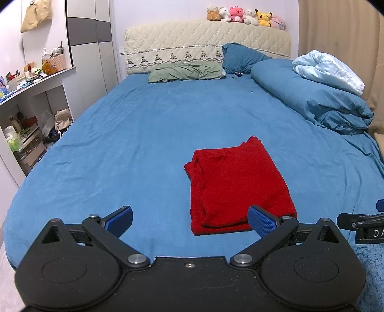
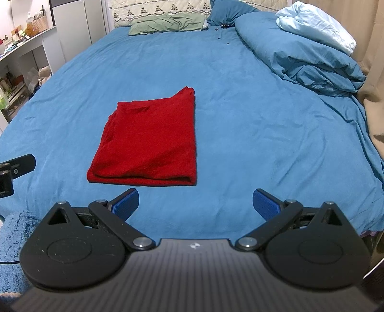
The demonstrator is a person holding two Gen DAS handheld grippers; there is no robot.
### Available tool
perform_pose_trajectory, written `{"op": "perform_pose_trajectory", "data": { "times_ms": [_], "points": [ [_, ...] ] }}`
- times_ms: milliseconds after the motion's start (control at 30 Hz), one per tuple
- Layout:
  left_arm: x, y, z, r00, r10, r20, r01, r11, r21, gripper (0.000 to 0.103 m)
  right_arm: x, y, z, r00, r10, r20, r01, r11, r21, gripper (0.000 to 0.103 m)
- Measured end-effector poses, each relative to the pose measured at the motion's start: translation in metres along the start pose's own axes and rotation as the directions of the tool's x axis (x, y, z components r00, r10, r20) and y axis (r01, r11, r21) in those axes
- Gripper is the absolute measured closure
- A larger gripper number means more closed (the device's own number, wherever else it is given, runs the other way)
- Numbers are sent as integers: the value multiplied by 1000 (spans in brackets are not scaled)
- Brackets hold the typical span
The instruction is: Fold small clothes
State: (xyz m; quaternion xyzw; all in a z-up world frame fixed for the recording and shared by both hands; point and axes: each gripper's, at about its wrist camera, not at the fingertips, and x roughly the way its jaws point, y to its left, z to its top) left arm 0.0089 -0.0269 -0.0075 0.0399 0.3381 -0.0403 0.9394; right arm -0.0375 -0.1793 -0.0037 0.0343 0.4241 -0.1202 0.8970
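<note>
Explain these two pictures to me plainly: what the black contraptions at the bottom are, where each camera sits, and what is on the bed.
Each black contraption is a hand-held claw that a person carries, one per hand, with a wide-angle camera looking forward along its two blue-padded fingers. One picture comes from the left claw, the other from the right claw. Both are open and hold nothing. On the blue bed sheet lies a red garment, already folded into a rectangle. A green pillow and a bundled blue duvet lie at the far end, with stuffed toys on the headboard.
</note>
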Motion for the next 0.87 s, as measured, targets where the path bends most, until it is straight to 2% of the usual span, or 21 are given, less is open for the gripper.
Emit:
{"op": "perform_pose_trajectory", "data": {
  "times_ms": [433,700,867],
  "points": [
    [3,0,0,1000,-13,-15,13,1000,-12,0,1,0,0,1000,1,-2,-1,1000,4,0],
    [5,6,-1,998,-55,-14,54,998,-42,0,2,1,0,1000,1,-3,-1,1000,7,0],
    [5,7,-3,999,-42,-2,41,998,-38,0,4,4,1,1000,1,-3,-1,1000,6,0]
  ]
}}
